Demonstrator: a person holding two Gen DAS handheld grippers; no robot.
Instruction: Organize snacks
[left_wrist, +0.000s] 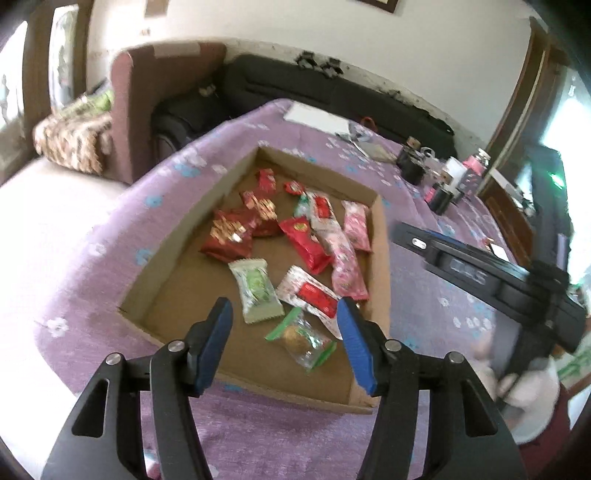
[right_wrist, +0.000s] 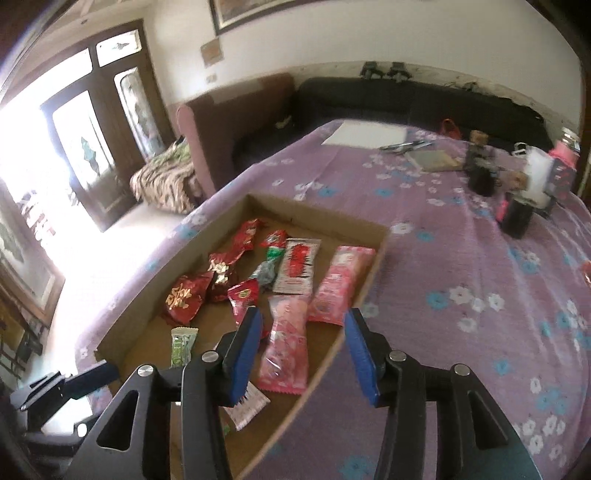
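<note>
A shallow cardboard box on a purple flowered cloth holds several snack packets: red ones, pink ones, a pale green one, a white-and-red one and a clear one with a round biscuit. My left gripper is open and empty above the box's near end. My right gripper is open and empty above a pink packet at the box's right edge. The right gripper's body shows at the right of the left wrist view.
The table's far end holds black jars, a white cup, a pink box, paper and pens. A black sofa and a brown armchair stand beyond.
</note>
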